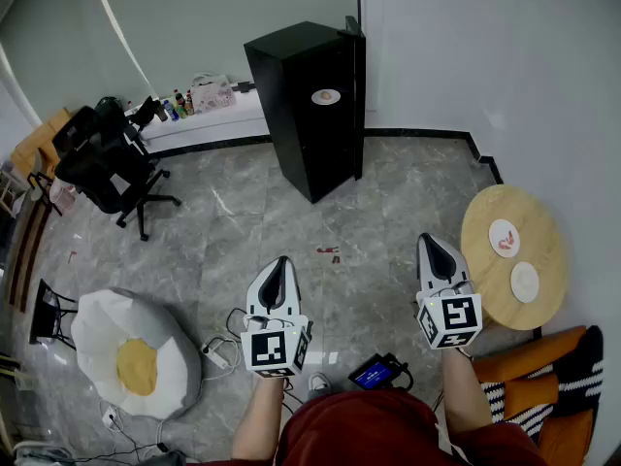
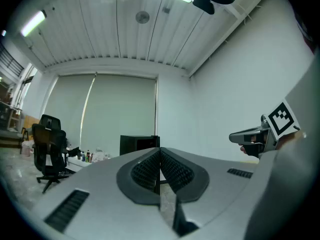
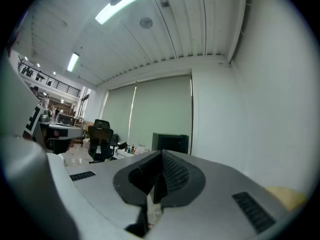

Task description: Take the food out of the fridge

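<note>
A tall black fridge (image 1: 310, 105) stands against the far wall, well ahead of both grippers; its inside and any food are hidden. A small round item (image 1: 326, 96) lies on its top. My left gripper (image 1: 279, 262) is held level over the floor, jaws together with nothing between them. My right gripper (image 1: 433, 241) is level beside it, also shut and empty. In the left gripper view the closed jaws (image 2: 160, 151) point at the fridge (image 2: 139, 145), with the right gripper (image 2: 255, 136) off to the right. The right gripper view shows its shut jaws (image 3: 161, 155) below the fridge (image 3: 170, 143).
A round wooden table (image 1: 490, 275) with two plates stands right of the right gripper, an orange chair (image 1: 543, 377) below it. A black office chair (image 1: 107, 158), an egg-shaped beanbag (image 1: 131, 352) and a low white shelf with bottles (image 1: 199, 100) are at the left. A small device (image 1: 374, 372) lies by the feet.
</note>
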### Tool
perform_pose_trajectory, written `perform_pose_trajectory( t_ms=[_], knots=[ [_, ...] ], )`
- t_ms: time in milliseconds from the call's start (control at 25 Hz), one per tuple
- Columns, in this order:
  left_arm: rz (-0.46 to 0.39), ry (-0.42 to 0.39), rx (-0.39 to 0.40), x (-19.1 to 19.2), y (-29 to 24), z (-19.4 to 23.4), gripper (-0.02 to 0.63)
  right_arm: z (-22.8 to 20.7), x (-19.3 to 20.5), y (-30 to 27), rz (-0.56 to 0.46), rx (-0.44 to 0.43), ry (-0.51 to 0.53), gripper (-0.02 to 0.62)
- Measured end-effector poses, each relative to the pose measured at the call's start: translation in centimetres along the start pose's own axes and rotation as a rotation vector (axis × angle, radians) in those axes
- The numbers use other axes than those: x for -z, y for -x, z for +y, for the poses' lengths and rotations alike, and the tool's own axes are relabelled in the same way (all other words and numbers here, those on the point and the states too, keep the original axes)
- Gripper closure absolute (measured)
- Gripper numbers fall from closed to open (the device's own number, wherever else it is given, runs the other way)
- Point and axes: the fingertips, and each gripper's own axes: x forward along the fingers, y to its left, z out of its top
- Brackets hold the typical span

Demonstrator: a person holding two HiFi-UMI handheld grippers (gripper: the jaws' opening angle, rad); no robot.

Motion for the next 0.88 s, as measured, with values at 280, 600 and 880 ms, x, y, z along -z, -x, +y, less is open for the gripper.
perform_pose_trajectory(
  t_ms=[280, 600, 880],
  knots=[
    [0.001, -0.009, 0.006, 0.1, 0.8, -1.7, 0.592, -0.6, 0.8, 1.4, 0.007, -0.004, -0.003, 0.574],
    [0.01, -0.011, 0.011, 0.3, 0.2, -4.8, 0.592, -3.0, 1.2, 2.6, 0.007, 0.003, -0.006, 0.574],
    [0.018, -0.032, 0.01, 0.4, -1.0, -8.3, 0.592, -5.8, 1.2, 3.2, 0.001, -0.002, -0.024, 0.574]
  ],
)
